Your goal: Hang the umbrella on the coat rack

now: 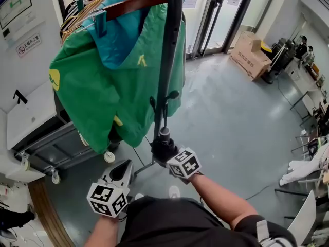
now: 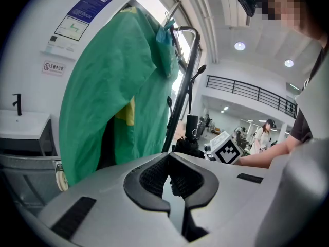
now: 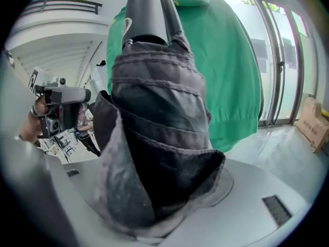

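Grey glossy floor. Glass doors, daylight through. Cardboard box beside doors. White wall, sign. Wheeled cabinet. Recessed ceiling lights.

The green fabric jacket crowds the black metal coat rack pole from nine o'clock; the grey polished floor toward three o'clock lies open.

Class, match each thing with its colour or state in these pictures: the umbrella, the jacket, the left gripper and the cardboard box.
Things:
1. umbrella
2. jacket
3. left gripper
4. cardboard box

Colour or state:
A. brown
B. fingers shut, nothing between them
C. green
D. dark, folded up

Pairs: 1-D, 2-C, 3-B, 4-A
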{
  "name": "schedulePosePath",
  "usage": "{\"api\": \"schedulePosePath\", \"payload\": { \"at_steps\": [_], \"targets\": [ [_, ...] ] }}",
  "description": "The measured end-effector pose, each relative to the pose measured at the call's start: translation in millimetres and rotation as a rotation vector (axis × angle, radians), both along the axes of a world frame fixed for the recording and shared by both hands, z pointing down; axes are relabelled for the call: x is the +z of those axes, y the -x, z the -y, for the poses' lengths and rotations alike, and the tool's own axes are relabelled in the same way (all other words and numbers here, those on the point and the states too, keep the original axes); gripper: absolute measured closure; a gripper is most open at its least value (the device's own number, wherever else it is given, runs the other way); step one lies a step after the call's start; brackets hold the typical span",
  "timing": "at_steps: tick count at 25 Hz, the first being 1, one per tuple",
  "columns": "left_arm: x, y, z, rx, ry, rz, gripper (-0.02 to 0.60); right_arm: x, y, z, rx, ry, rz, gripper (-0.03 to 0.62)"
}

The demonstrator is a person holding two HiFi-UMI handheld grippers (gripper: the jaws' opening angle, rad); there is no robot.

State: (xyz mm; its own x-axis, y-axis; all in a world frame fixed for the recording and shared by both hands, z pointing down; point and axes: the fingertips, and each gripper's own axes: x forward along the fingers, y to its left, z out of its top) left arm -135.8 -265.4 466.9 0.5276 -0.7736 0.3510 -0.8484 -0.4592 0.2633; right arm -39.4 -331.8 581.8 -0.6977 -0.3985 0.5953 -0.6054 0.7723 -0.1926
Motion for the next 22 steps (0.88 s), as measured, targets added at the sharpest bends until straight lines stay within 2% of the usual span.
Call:
{"api": "schedulePosePath", "payload": {
  "at_steps": [4,12,22],
  "targets": [
    [1.2,3.8,-0.3,-0.007,0.002,0.007,0.566,0.4,2.0,5.4,0.016,-0.031,0.018,0.33],
    [-0.3,5.3,0.6,-0.012,-0.001,0.019,0.566,-7.3,8.0,-5.6,-0.006,0.023,0.102,0.31],
    [-6.8,-6.2,6.8,-0.005,-0.02,0.032,0.566,-20.6,1.0,-16.0,-0.036,0.015,0.105,0.31]
  ]
}}
